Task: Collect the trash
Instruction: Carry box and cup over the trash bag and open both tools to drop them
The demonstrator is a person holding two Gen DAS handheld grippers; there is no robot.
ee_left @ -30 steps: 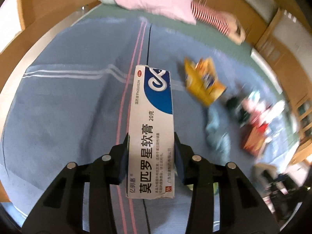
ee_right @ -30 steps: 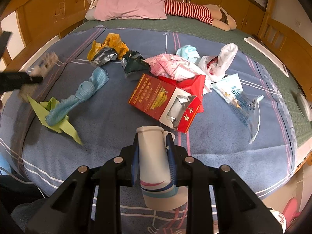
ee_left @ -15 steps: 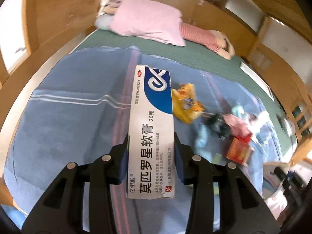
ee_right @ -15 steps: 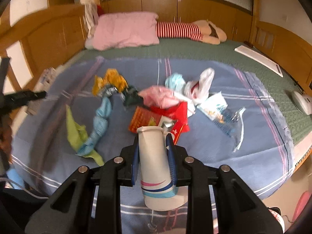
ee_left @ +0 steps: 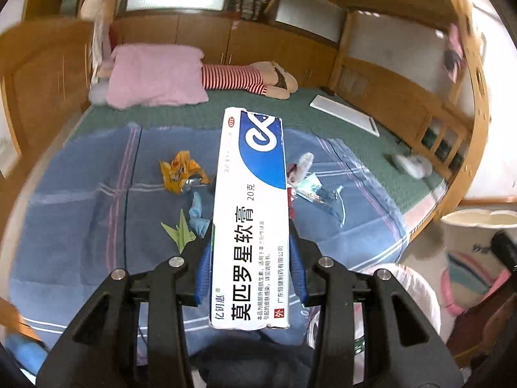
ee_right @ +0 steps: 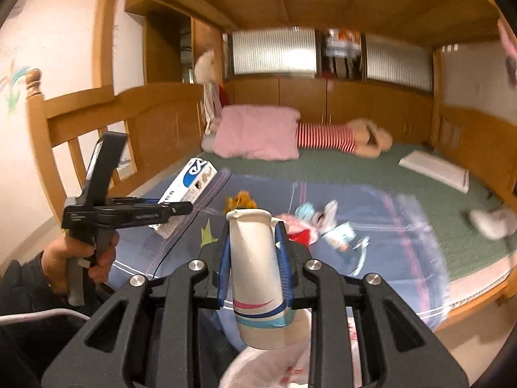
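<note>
- Left tool [ee_left: 250, 268]: jaws partly closed, clamped on the sides of a white-and-blue ointment box [ee_left: 252, 213]. Box stands lengthwise up the centre of the left wrist view, clear of the bed.
- Right tool [ee_right: 255, 268]: jaws narrow, pinching a paper cup [ee_right: 257, 278], squeezed oval at the grip. Cup fills lower centre of the right wrist view.
- Same cup shows at far right edge of the left view; left tool and box show at mid left of the right view, with the person's hand [ee_right: 80, 258] on the handle.
- White plastic bag [ee_right: 274, 365] at bottom centre of the right view, directly under the cup. Judged to be the trash bag; neither item in it yet.
- Left on the blue bed sheet [ee_left: 80, 226]: yellow wrapper [ee_left: 181, 174], green paper [ee_left: 181, 234], blue cloth-like piece [ee_left: 197, 216], plus a blurred cluster of red, pink and clear plastic scraps [ee_right: 323, 226] mid frame.
- Status: two items lifted, not dropped. Most of the pile uncollected. Early to mid task.
</note>
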